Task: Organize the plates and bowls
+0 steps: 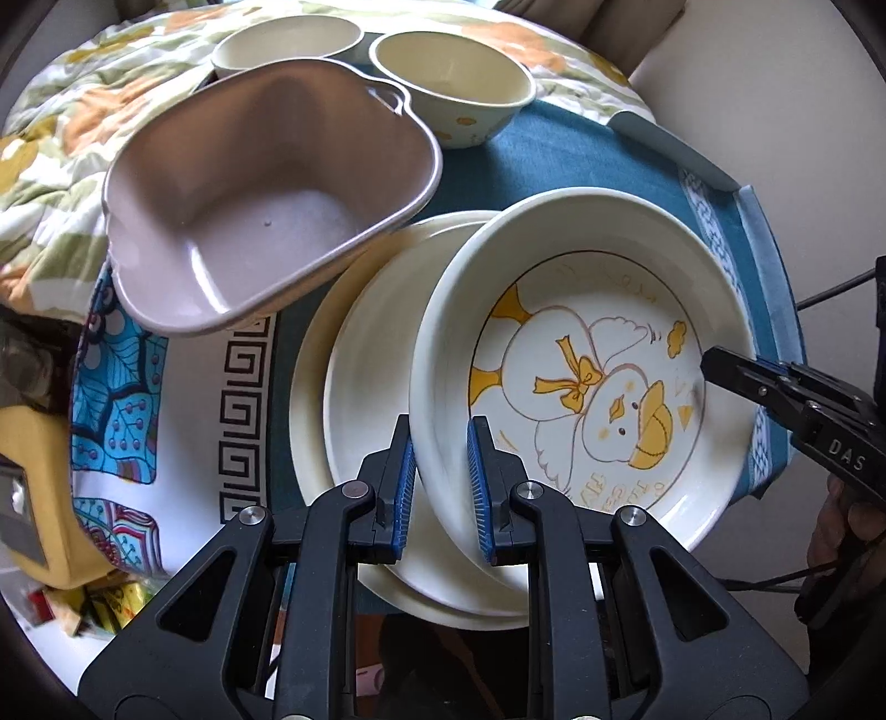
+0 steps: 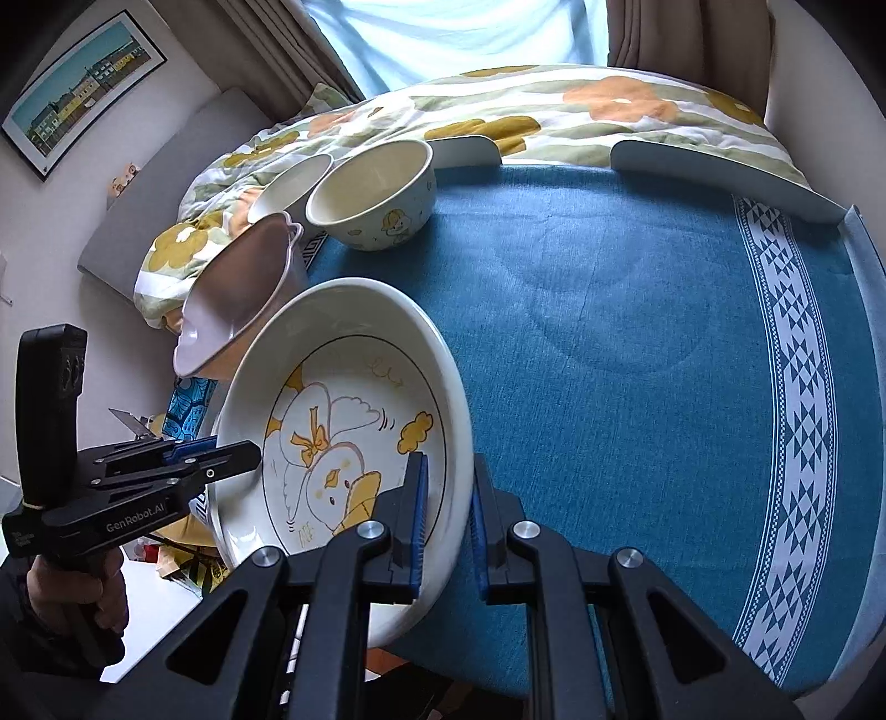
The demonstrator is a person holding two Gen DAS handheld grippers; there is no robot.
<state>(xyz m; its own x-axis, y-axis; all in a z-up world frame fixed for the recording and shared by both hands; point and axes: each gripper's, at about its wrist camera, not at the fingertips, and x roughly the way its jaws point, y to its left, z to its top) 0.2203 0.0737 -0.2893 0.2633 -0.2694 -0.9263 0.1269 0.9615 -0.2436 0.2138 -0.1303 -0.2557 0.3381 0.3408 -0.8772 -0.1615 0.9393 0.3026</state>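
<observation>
A cream deep plate with a yellow duck drawing [image 1: 598, 354] [image 2: 343, 421] is held tilted above the table. My left gripper [image 1: 441, 476] [image 2: 221, 451] is shut on its left rim. My right gripper [image 2: 448, 515] [image 1: 714, 365] is shut on its right rim. Under it lies a plain cream plate [image 1: 354, 387] on the table. A pink heart-shaped bowl [image 1: 266, 194] [image 2: 243, 288] leans tilted beside the plates. Two cream bowls [image 1: 454, 83] [image 2: 371, 194] stand behind, the second one [image 1: 288, 47] [image 2: 290, 183] further left.
A blue tablecloth [image 2: 637, 343] with a white patterned border covers the table, with raised edges at the back [image 2: 720, 171]. A flowered quilt [image 2: 554, 105] lies behind the table. A patterned cloth [image 1: 122, 360] and a yellow object [image 1: 33, 471] are at the left.
</observation>
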